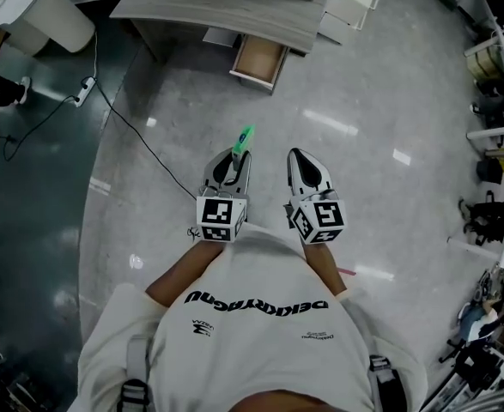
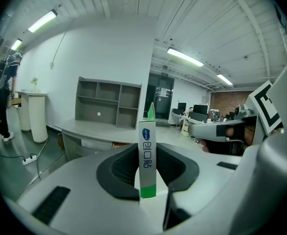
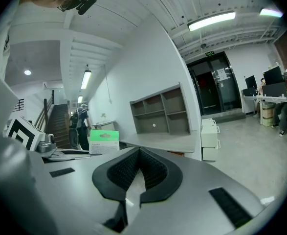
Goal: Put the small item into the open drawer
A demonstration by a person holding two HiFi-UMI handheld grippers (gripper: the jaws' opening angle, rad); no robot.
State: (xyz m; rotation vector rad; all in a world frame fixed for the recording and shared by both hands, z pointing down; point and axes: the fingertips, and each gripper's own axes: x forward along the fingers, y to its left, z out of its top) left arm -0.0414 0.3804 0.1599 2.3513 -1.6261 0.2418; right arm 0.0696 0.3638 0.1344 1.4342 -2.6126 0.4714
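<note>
Head view: left gripper (image 1: 235,158) fingers clamp box (image 1: 244,139); right gripper (image 1: 300,154) fingers together; open drawer (image 1: 260,61) ahead, cable (image 1: 140,138) left.

The light is bright and even; it comes from long ceiling tubes (image 2: 185,57) above and ahead of the left gripper (image 2: 147,153). The polished floor (image 1: 380,101) ahead of the right gripper (image 1: 301,154) carries small white glare patches. Shadows are soft. Both gripper views bend strongly toward their dark round edges.
</note>
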